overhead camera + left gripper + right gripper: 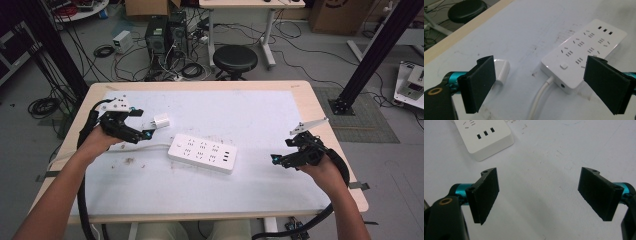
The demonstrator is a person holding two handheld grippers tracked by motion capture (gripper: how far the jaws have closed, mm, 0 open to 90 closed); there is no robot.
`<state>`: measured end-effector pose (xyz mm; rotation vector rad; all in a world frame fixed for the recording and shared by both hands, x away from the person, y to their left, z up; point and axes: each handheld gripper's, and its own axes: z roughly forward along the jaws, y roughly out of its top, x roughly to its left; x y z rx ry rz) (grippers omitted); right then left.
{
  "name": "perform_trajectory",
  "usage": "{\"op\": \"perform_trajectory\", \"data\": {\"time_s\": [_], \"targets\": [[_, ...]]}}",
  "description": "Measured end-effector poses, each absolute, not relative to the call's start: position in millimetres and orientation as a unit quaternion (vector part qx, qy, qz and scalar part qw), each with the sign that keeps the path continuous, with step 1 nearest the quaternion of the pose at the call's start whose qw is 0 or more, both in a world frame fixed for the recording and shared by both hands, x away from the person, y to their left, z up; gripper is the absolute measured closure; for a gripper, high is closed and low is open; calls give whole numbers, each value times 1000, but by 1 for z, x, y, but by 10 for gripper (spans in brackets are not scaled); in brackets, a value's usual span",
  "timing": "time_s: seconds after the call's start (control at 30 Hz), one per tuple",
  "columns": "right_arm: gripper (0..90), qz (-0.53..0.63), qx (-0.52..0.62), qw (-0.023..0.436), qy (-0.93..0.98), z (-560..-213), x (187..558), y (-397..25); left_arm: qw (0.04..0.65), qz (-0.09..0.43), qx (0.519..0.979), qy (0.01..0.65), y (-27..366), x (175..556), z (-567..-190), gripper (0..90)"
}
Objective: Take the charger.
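Left gripper (539,82): jaws spread wide, nothing held, apparently lined up for a pickup. White charger plug (500,71) lies on the table just off the power strip's (584,52) cable end, partly hidden by a jaw. Right gripper (539,195): equally wide, empty, beyond the strip's USB end.

**Bench and what lies on it**

The bench (320,107) has a pale wooden rim and a white, scuffed mat over its top; a white power strip (202,153) lies flat near the middle, its cable (142,146) trailing left; a small white charger (161,121) lies just beside that end.
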<state>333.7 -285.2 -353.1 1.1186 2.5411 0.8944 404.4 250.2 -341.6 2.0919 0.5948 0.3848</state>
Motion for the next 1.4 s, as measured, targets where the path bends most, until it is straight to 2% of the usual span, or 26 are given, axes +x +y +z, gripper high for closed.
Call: {"op": "perform_trajectory", "data": {"time_s": [0.23,0.47,0.7,0.9,1.27,1.4], "targets": [[175,299,387,110,865,-353,336,-285,439,151,861,209,243,436,-352,107],[175,286,394,106,867,-355,338,-284,397,138,880,220,245,466,-367,108],[175,283,399,109,865,-354,337,-284,399,127,878,232,246,483,-379,111],[175,279,397,115,867,-354,338,-283,366,132,889,241,244,499,-403,111],[175,274,399,115,868,-355,338,-280,391,107,875,266,239,521,-428,132],[175,275,399,114,867,-356,339,-276,382,102,876,277,241,525,-437,138]]}}
